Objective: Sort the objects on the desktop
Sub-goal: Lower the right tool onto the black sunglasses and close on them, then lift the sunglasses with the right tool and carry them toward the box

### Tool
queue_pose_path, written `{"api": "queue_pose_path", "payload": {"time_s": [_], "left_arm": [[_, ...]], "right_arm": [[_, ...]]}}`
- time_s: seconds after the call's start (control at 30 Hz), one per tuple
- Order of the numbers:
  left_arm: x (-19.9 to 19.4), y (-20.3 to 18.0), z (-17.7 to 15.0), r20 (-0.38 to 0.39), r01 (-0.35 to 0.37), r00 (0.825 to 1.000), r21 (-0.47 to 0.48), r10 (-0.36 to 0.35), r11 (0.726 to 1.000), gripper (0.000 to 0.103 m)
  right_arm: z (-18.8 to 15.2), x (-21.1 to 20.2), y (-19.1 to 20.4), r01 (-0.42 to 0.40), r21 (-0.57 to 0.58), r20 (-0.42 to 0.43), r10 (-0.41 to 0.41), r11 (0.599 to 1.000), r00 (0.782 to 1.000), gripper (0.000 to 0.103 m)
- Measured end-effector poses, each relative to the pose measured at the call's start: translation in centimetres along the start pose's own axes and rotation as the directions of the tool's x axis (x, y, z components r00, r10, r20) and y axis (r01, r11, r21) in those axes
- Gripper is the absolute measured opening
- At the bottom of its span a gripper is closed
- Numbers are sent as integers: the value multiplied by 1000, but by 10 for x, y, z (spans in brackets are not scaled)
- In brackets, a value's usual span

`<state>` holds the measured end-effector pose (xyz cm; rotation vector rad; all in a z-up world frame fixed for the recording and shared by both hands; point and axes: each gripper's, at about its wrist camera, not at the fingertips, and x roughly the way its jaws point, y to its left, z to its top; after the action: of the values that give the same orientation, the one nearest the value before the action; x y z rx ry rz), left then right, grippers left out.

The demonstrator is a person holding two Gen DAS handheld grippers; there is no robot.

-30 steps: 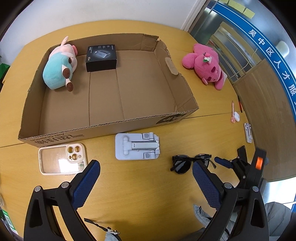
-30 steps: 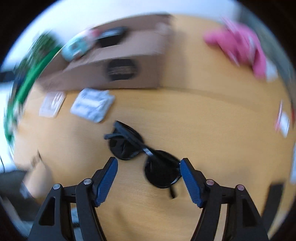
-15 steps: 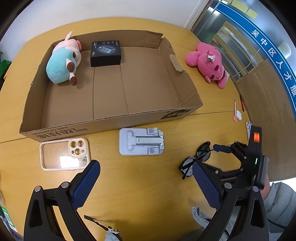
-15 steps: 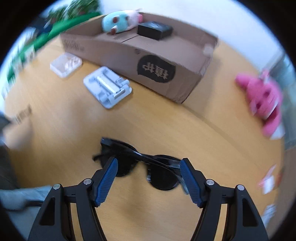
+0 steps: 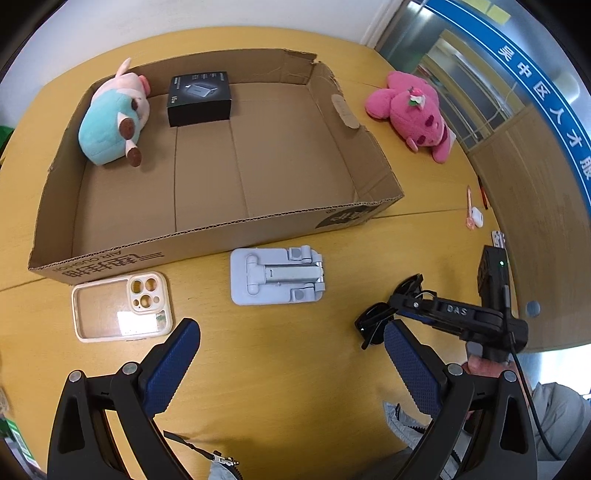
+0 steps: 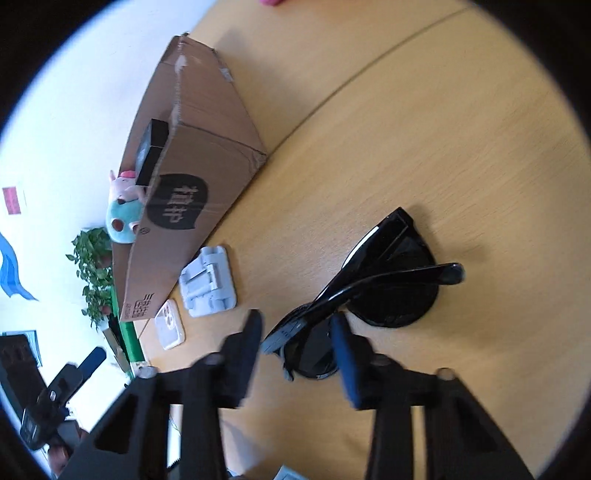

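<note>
Black sunglasses [image 6: 373,291] lie on the wooden table [image 6: 443,147], right of the cardboard box [image 5: 207,177], between the right gripper's [image 6: 297,332] parted fingers, seemingly untouched. The left gripper [image 5: 291,354] hovers wide apart and empty in front of the box.

A potted green plant [image 6: 94,273] stands by the white wall [image 6: 74,110]; a blue banner [image 5: 546,92] crosses the glass partition.

sunglasses [image 5: 373,323]: partly hidden by right gripper [image 5: 400,308] | pink plush [image 6: 271,2]: cropped at top edge
</note>
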<state>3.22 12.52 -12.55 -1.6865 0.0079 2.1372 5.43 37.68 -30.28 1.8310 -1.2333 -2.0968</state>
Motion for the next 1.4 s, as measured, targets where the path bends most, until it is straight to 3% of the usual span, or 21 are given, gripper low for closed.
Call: {"api": "queue_pose_path", "payload": {"time_s": [0.07, 0.23, 0.43, 0.67, 0.77, 0.93, 1.1, 1.3, 1.4], "left_arm": [[0, 0, 0, -3, 0, 1000, 4, 0, 1000, 101], [2, 4, 1, -4, 7, 1000, -11, -7, 1000, 101], [9, 6, 1, -27, 58, 998, -32, -59, 998, 101], [27, 2, -1, -73, 174, 981, -50, -177, 984, 101], [31, 5, 1, -48, 310, 948, -97, -315, 946, 101], [46, 13, 9, -28, 490, 862, -208, -505, 847, 100], [38, 0, 12, -9, 616, 776, -199, -630, 762, 98], [31, -8, 15, -12, 667, 731, -195, -682, 719, 91], [26, -7, 18, 4, 675, 727, -190, -687, 713, 89]], "right_arm": [[6, 3, -3, -2, 10, 12, 2, 1000, 1000, 18], [12, -3, 0, -5, -40, 35, 7, 999, 999, 9], [5, -11, 14, -72, -133, 13, 75, 989, 997, 8], [-5, -16, 17, -131, -125, -3, 131, 983, 991, 8], [-7, -27, 29, -165, -166, -10, 165, 972, 986, 8], [-13, -37, 50, -208, -209, -36, 205, 955, 978, 8], [-21, -44, 70, -256, -234, -57, 250, 938, 967, 8], [-24, -52, 100, -299, -287, -77, 289, 910, 954, 8], [-25, -57, 115, -306, -329, -82, 296, 894, 952, 8]]}}
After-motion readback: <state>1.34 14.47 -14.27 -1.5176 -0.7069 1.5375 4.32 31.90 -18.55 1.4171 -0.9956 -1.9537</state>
